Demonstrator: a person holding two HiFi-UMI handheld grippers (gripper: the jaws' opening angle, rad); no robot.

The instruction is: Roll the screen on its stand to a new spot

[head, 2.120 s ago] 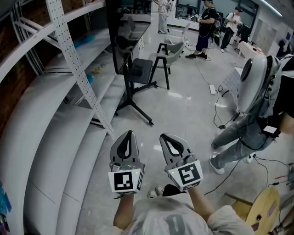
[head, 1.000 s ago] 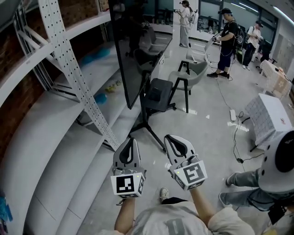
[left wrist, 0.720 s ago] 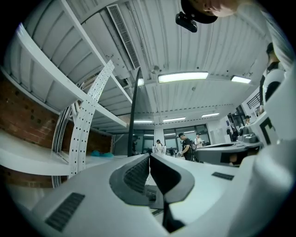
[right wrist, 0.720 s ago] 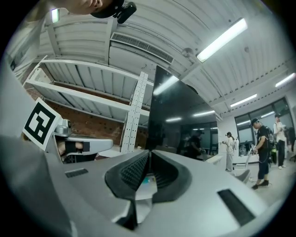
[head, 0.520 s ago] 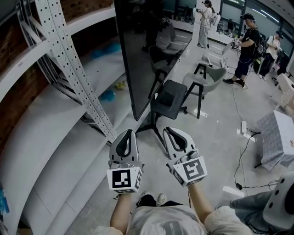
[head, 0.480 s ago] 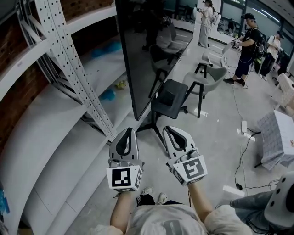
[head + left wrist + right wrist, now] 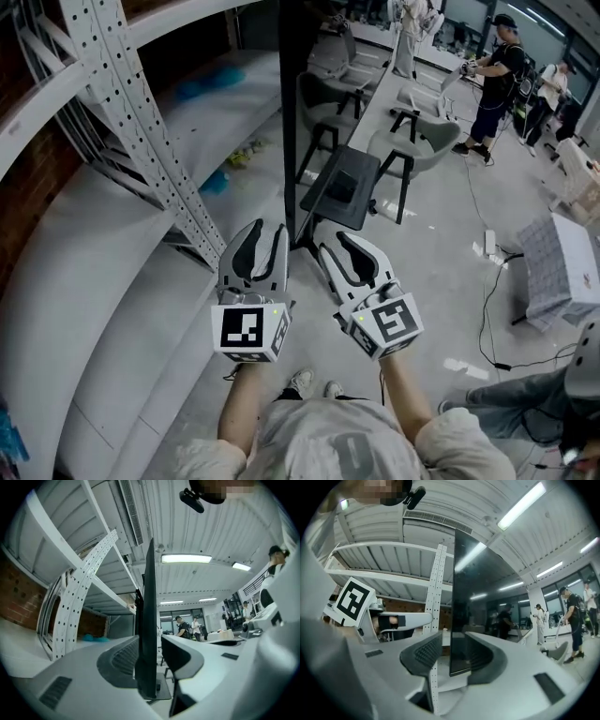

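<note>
Our left gripper [image 7: 262, 231] and right gripper [image 7: 340, 246] are opening with nothing pinched yet, and if we grab crooked, the tall thin black screen [image 7: 292, 112] at twelve o'clock could tip.

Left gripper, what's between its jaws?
The screen, edge-on, shows in the gap of the left gripper; its jaws are opening, not pressing it. Left gripper view shows this.

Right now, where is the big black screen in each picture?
Head view: screen at upper middle, edge-on.
Left gripper view: screen at centre, thin dark edge.
Right gripper view: screen centre-right, glossy face.
Shared landmark: perforated white upright, left of it.
</note>
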